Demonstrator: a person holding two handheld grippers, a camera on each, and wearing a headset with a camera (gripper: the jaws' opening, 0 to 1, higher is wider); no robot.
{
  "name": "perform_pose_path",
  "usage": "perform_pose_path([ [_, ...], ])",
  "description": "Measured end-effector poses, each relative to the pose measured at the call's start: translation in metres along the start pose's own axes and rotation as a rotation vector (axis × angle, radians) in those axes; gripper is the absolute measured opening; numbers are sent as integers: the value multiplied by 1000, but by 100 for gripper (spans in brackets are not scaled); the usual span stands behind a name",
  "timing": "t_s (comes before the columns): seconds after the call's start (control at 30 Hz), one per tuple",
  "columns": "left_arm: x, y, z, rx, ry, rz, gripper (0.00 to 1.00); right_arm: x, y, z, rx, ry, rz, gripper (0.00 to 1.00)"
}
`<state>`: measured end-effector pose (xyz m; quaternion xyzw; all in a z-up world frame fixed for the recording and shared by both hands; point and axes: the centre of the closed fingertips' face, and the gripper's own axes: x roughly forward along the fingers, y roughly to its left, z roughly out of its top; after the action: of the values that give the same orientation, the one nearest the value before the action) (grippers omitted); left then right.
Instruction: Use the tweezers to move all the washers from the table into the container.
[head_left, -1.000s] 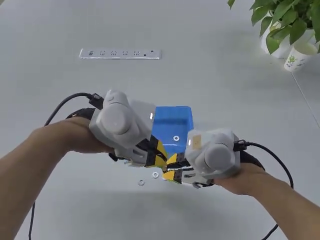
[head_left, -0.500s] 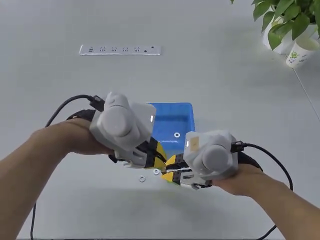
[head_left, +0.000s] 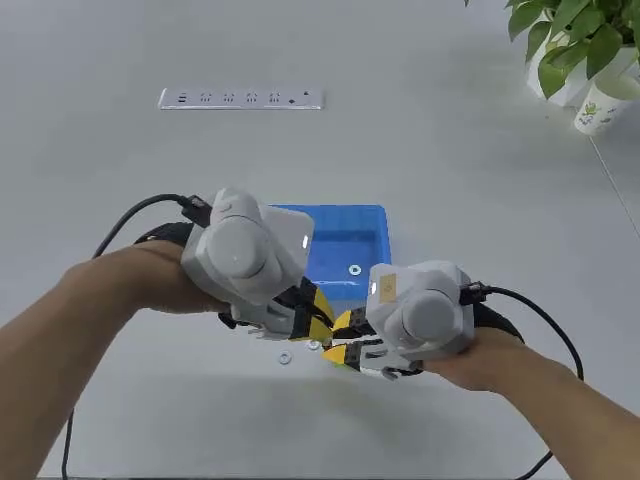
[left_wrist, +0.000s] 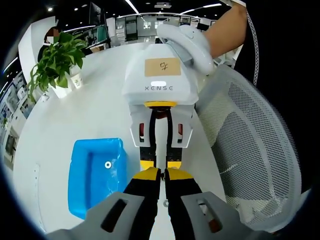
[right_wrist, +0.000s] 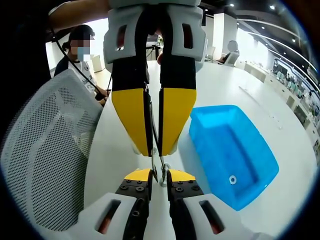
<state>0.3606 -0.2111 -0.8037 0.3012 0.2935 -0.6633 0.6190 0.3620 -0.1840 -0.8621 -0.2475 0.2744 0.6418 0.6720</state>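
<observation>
Just near of the blue container (head_left: 365, 235), two washers (head_left: 285, 357) lie on the table (head_left: 450, 150); a third sits inside. The left gripper (left_wrist: 163, 172) clamps the tweezers (right_wrist: 155, 160), whose tips sit between the right gripper (right_wrist: 160, 176)'s narrow, pinching jaws.

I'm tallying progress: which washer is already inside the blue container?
The washer lying on the floor of the blue container; the other two washers lie on the table outside it.
</observation>
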Motion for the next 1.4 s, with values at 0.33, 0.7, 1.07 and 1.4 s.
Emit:
perform_pose_path([
  [0.33,3,1,4,-2,-16,-2,7,0,0,-2,2,2,-2,14],
  [0.7,3,3,4,-7,-21,-8,7,-1,0,-1,12,-10,-3,14],
  [1.07,2,3,4,-13,-26,-10,7,1,-1,0,15,-16,-7,12],
  [1.4,3,5,4,-14,-27,-7,7,1,-1,-1,29,-20,-12,10],
])
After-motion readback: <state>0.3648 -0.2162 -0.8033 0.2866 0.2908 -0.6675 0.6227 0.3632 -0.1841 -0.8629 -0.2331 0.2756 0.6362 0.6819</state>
